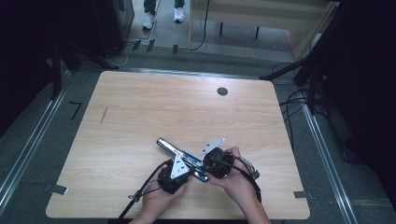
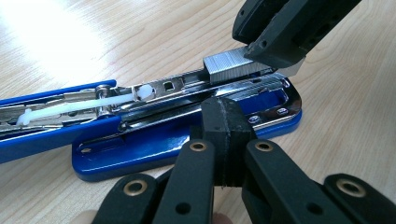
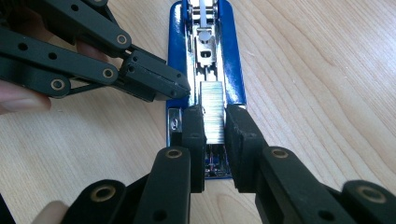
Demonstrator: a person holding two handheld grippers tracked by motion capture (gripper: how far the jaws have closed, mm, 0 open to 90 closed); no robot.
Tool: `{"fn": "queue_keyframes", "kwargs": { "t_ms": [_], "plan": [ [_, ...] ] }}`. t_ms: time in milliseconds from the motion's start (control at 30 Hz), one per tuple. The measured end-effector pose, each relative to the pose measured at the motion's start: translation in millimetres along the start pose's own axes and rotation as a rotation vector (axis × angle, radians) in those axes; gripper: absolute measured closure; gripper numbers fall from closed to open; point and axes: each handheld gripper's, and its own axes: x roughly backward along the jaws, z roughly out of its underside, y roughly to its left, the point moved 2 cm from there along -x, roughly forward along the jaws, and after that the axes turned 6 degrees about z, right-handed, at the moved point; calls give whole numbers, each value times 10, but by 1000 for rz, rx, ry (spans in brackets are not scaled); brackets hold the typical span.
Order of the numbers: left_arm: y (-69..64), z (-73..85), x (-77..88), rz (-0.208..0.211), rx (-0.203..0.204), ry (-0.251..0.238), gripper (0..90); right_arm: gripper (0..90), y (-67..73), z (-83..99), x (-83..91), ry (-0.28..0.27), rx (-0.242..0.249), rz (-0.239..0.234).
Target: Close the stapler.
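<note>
So, going left to right: the left hand-held gripper (image 1: 183, 171) is shut with nothing in it, tips resting against the side of the opened blue stapler (image 1: 180, 151) on the table (image 1: 140, 107); the staple strip (image 3: 214, 112) sits between the right hand-held gripper (image 3: 215, 122) pads, clamped; its long axis runs along the stapler's metal channel (image 3: 205, 56), straight ahead of those jaws; I'd say the right hand is the one to slide it in, keeping it lined up.

High view overhead; gripper views close, share stapler (image 2: 187, 126).
</note>
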Motion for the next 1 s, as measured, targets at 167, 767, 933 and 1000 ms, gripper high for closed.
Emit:
{"fn": "queue_keyframes", "kwargs": {
  "t_ms": [167, 767, 933, 1000],
  "plan": [
    [-1, 0, -1, 0, 0, -1, 900, 798, 1, -5, -3, 6, 7, -1],
    [0, 0, -1, 0, 0, -1, 900, 798, -4, -17, 19, 7, 46, -6],
    [0, 0, 0, -1, -1, 0, 900, 798, 1, -18, 7, 13, 49, -7],
    [0, 0, 0, -1, 0, 0, 900, 798, -5, -17, 5, 12, 46, -8]
  ]
}}
